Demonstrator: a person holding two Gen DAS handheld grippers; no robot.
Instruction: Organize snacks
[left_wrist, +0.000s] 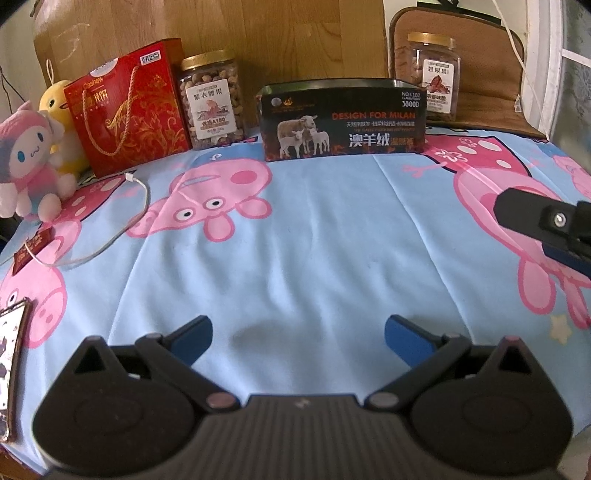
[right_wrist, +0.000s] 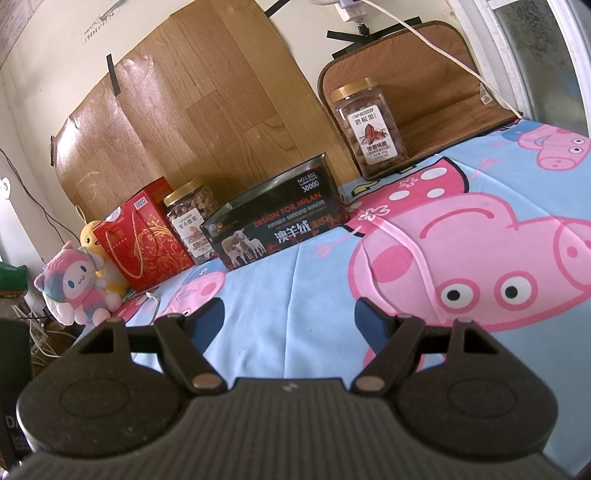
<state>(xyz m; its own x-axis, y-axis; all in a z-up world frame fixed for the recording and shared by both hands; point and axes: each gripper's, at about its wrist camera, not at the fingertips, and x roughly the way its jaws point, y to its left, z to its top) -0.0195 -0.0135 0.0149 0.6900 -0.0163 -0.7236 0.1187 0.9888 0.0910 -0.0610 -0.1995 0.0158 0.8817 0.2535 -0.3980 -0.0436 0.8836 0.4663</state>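
2 grippers are seen low over the blue cartoon-pig bedsheet (left_wrist: 314, 229), both with jaws spread wide and nothing between them: the left gripper (left_wrist: 298, 334) in its own view, the right gripper (right_wrist: 289, 317) in its own, and 1 black finger of the right is caught again at the left view's right edge. Nothing is held, and no snack is touched.

Nearer the left edge, a white charging cable (left_wrist: 122, 236) and a small red packet (left_wrist: 31, 249) are laid on the sheet. Further back, a row is formed along the wood-grain panel (right_wrist: 207, 110): 2 plush toys, a red gift bag (left_wrist: 127, 109), a cashew jar (left_wrist: 212, 99) just beside it, and a black tin box (left_wrist: 341, 120). A pecan jar (right_wrist: 369, 127) is stood well apart, on a brown mat (right_wrist: 436, 92) behind the box's right end.

The task is judged barely begun: 2 jars are still to be gathered, and the pecan jar is the outlier.

A patterned object at the left view's lower-left edge is cut off and cannot be identified. The box's interior is hidden, and the gift bag's contents cannot be told.
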